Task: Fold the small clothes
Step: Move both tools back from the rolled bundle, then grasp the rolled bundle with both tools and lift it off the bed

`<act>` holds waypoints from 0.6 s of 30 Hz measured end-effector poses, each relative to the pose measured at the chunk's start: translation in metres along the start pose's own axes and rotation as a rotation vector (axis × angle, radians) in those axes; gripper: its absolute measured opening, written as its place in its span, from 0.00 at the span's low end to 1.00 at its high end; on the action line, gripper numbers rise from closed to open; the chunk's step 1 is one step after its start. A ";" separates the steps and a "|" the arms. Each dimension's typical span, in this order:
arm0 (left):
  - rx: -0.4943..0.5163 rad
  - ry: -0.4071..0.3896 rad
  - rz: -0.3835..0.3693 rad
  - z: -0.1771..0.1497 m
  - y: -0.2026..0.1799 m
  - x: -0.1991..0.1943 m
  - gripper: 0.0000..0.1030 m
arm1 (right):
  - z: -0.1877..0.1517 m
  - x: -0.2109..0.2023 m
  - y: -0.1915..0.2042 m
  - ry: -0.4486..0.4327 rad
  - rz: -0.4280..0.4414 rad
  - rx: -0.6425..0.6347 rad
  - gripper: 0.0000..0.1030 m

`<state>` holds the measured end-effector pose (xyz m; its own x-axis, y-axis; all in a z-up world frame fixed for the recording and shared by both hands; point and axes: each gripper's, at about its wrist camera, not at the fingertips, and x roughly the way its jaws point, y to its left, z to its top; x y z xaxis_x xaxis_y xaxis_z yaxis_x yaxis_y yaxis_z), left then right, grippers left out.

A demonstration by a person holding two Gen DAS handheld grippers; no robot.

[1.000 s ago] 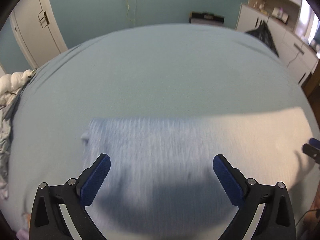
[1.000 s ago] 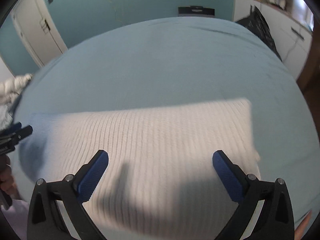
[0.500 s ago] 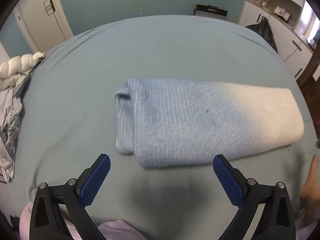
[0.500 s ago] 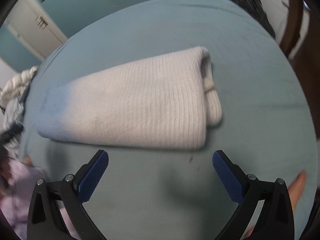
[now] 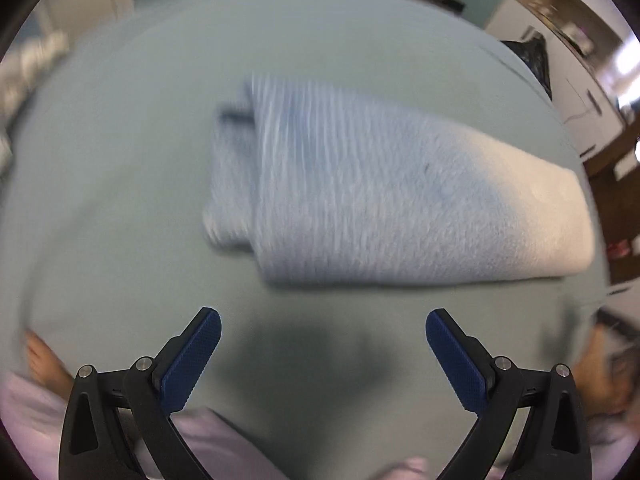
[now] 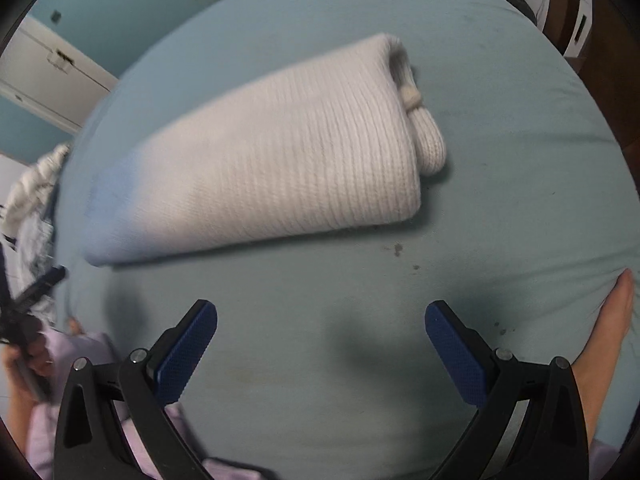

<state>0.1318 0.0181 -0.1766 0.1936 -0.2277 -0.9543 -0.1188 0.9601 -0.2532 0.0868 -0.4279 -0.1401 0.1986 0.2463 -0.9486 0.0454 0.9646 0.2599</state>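
— Ahead of both grippers, on the bed point(image 6: 500, 208), the knit point(image 6: 256, 168) is laid folded, its long axis running left to right across both views. Where is it set against the jaws?

— Beyond them and apart. From the right gripper point(image 6: 320, 344) the bundle is seen up and slightly to the left, its white end with the rolled edges nearest that side. From the left gripper point(image 5: 322, 354) it is seen up and to the right, the blue end nearer; that view is blurred, so the layers at the blue end cannot be counted.

— And the jaws?

— Both pairs are spread wide, with nothing held and only sheet between the pads.

— Which end is better reached by which?

— The white end is judged closer to the right gripper, the blue end to the left. If another fold is wanted, it would likely be made across the long axis, one short end carried over the other.

— What else is noted?

— A foot point(image 6: 608, 328) is pressed into the bed at the right.
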 end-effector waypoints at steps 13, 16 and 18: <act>-0.572 0.155 -0.417 0.023 0.054 0.071 1.00 | -0.017 0.033 0.013 0.110 0.052 -0.096 0.99; -0.686 0.157 -0.455 0.022 0.060 0.085 1.00 | -0.015 0.040 -0.003 0.156 0.138 0.023 0.99; -0.750 0.146 -0.458 0.023 0.063 0.094 1.00 | -0.012 0.041 -0.009 0.150 0.148 0.066 0.99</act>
<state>0.1652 0.0609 -0.2782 0.2588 -0.6307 -0.7316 -0.6760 0.4228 -0.6036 0.0826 -0.4258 -0.1833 0.0606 0.4007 -0.9142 0.0920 0.9097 0.4049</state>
